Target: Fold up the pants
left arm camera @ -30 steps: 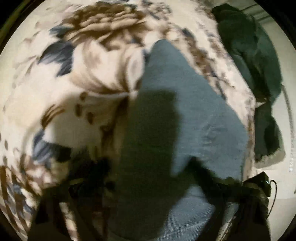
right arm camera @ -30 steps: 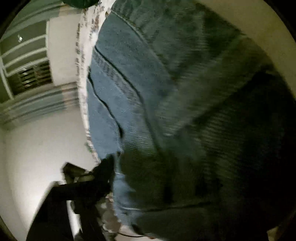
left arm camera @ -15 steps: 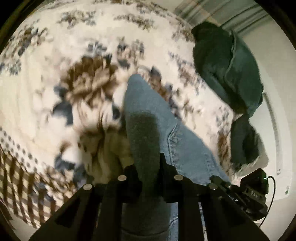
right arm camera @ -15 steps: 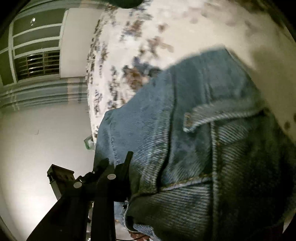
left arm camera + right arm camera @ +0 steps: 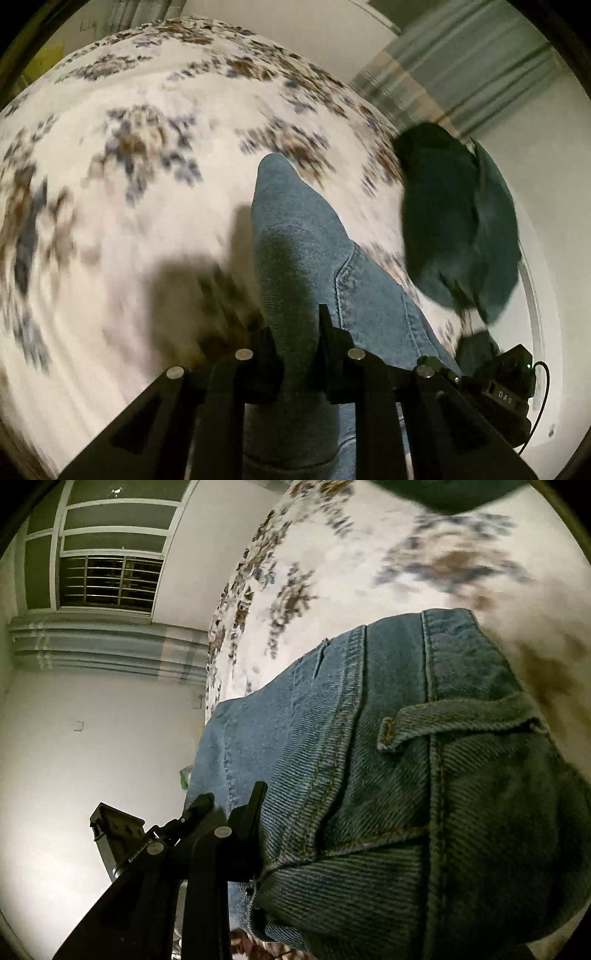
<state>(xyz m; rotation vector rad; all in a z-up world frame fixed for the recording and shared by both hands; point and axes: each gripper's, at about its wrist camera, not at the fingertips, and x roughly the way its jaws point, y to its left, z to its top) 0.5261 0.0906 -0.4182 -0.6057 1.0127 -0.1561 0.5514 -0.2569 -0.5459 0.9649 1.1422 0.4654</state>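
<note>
Blue denim pants (image 5: 306,254) hang lifted above a floral bedspread (image 5: 129,166). My left gripper (image 5: 295,332) is shut on a fold of the denim, which runs up between its fingers. In the right wrist view the pants' waistband with a belt loop (image 5: 443,716) fills the right side. My right gripper (image 5: 255,812) is shut on the waistband edge; only its left finger (image 5: 255,805) shows, the other is hidden by denim.
A dark green garment (image 5: 454,221) lies on the bedspread's right edge near the wall. The other gripper's black body (image 5: 506,384) shows at lower right. A window with bars (image 5: 107,579) and a white wall (image 5: 74,738) lie beyond the bed.
Both grippers have lifted the pants up and away from the bedspread. More of the bed and room shows now.
</note>
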